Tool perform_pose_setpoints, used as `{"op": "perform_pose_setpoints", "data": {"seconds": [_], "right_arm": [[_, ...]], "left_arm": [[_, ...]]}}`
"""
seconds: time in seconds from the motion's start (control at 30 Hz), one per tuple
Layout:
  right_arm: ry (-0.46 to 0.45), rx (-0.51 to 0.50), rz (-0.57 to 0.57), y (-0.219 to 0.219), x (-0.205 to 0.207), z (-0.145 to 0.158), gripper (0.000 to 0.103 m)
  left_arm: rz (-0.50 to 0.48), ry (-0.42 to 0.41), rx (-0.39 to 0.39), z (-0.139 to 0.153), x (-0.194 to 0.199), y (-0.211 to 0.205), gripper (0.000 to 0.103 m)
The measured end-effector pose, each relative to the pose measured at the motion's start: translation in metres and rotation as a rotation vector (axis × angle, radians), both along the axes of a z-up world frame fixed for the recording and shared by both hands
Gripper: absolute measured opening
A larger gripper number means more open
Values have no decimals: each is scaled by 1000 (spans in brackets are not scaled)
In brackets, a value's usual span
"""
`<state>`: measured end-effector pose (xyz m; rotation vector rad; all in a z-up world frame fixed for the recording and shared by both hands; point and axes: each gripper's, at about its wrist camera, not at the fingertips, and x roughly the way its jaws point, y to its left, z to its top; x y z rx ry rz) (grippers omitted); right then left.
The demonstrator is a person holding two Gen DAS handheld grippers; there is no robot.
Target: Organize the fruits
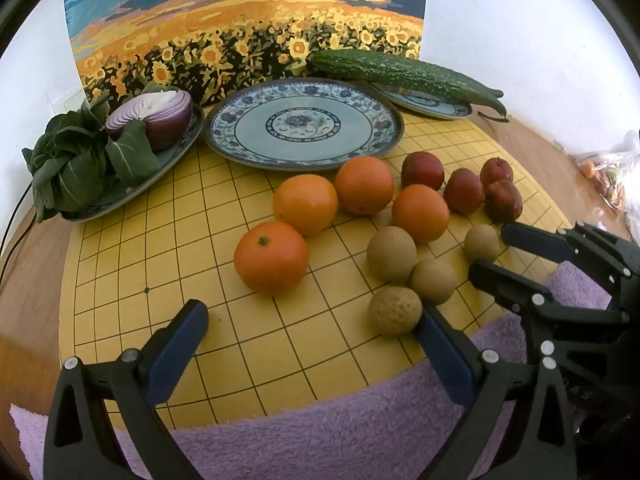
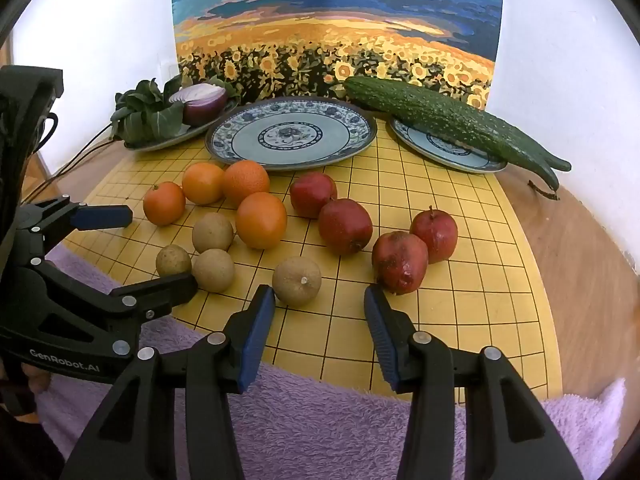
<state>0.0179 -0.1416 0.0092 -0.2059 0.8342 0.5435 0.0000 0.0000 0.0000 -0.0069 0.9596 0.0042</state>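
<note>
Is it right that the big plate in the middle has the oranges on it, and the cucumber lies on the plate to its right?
Not quite. The big middle plate is empty; the four oranges sit on the yellow grid board in front of it. The right wrist view shows this clearly. The cucumber does lie on the plate to its right.

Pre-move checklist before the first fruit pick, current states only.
1. Left gripper open, nothing between its jaws: ok.
2. Right gripper open, nothing held: ok.
3. Middle plate bare, ready for fruit: ok.
4. Brown fruit ahead of the right gripper stands apart from its neighbours: ok.
5. Oranges and red fruits all loose on the yellow board: ok.
6. Side plates free: not ok, onion and cucumber occupy them.
</note>
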Motion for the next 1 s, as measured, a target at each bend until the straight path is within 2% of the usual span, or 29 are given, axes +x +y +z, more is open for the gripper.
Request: {"op": "perform_pose_setpoints", "data": {"seconds": [1.0], "right_arm": [[-2, 5, -1, -2, 0, 0, 50]], "left_arm": [[0, 0, -1, 0, 0, 0, 103]]}}
